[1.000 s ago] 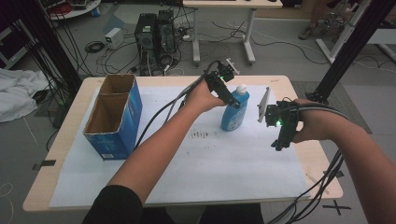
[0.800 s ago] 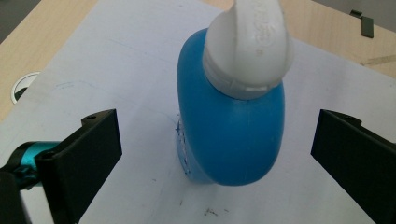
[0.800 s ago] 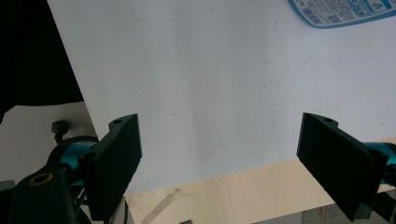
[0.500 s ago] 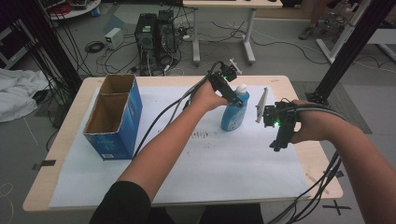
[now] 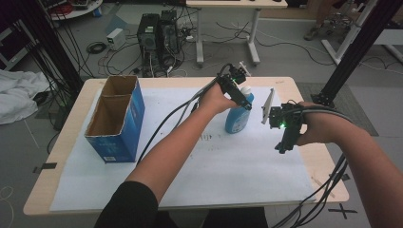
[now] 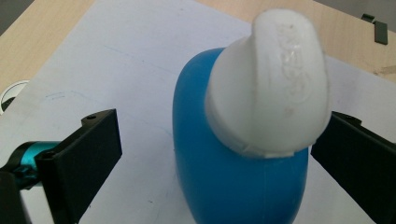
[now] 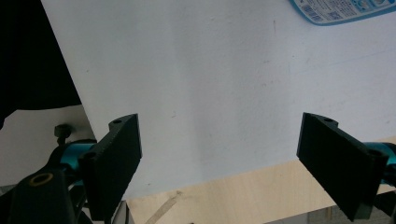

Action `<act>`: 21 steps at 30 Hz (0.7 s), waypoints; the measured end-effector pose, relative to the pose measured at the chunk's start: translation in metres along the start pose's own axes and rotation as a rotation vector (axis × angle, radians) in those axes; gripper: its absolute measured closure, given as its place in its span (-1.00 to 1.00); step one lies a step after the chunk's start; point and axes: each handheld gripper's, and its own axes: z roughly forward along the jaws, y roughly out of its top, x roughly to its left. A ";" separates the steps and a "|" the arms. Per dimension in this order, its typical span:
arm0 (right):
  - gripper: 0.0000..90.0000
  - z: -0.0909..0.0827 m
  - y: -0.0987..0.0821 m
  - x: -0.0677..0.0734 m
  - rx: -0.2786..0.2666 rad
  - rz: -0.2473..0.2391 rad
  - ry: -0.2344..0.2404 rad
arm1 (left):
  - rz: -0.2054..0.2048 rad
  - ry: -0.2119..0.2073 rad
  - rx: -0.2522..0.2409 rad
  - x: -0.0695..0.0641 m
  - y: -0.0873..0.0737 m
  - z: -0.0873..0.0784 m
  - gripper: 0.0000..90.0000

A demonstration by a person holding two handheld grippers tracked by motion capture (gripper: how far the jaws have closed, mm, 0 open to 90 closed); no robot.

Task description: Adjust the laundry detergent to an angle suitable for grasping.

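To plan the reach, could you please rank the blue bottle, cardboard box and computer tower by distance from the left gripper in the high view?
1. Blue bottle: directly under the left gripper.
2. Computer tower: on the floor beyond the table.
3. Cardboard box: table's left side; close to the tower's rank.

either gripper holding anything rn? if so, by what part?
Nothing is held. The left gripper has its jaws open either side of the blue bottle, just below the white cap, apart from it. The right gripper is open over the white paper.

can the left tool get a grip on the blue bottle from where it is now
Probably yes. The left tool is open, with its jaws on either side of the blue bottle just below the white cap, and nothing sits between them.
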 end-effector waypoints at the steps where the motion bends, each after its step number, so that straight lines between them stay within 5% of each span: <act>1: -0.71 0.001 0.001 0.000 0.000 0.002 0.000 | 0.000 0.003 0.002 -0.001 0.001 0.002 -0.96; 21: -0.71 0.004 0.002 -0.002 0.004 0.012 0.006 | 0.001 0.036 0.023 -0.006 0.005 0.008 -0.79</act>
